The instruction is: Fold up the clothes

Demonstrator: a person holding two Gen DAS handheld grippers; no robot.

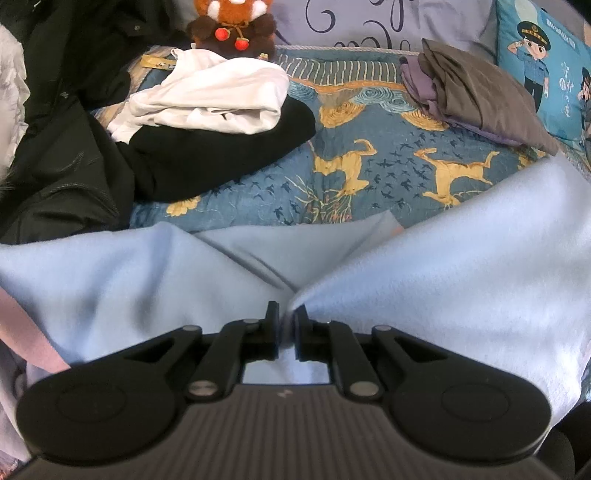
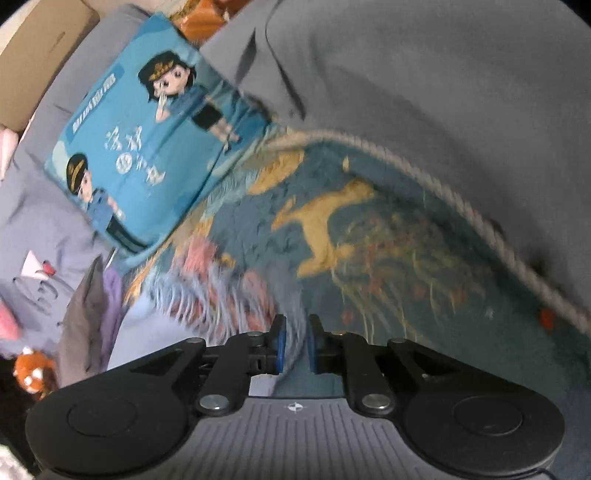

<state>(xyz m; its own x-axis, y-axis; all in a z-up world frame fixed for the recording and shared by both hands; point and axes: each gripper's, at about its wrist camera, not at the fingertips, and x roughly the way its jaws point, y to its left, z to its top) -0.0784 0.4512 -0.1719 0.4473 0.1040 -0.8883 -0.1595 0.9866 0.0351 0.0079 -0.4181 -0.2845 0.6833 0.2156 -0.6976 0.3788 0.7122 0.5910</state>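
A light blue garment [image 1: 443, 266] lies spread across the near part of the bed in the left wrist view. A ridge of it rises toward the middle. My left gripper [image 1: 286, 312] is shut on that raised fold, with the cloth pinched between its black fingers. In the right wrist view my right gripper [image 2: 295, 325] hovers over the patterned quilt [image 2: 369, 240]. Its blue pads [image 2: 279, 347] stand a little apart with nothing gripped between them. A strip of the light blue garment [image 2: 140, 332] shows to its lower left. This view is blurred.
Folded grey and purple clothes [image 1: 480, 92] lie at the back right of the quilt [image 1: 369, 177]. A white garment [image 1: 214, 99] tops a black one [image 1: 221, 158] at the back left, beside a dark jacket [image 1: 55, 147]. A plush toy [image 1: 232, 26] and a cartoon cushion [image 2: 147, 147] line the back.
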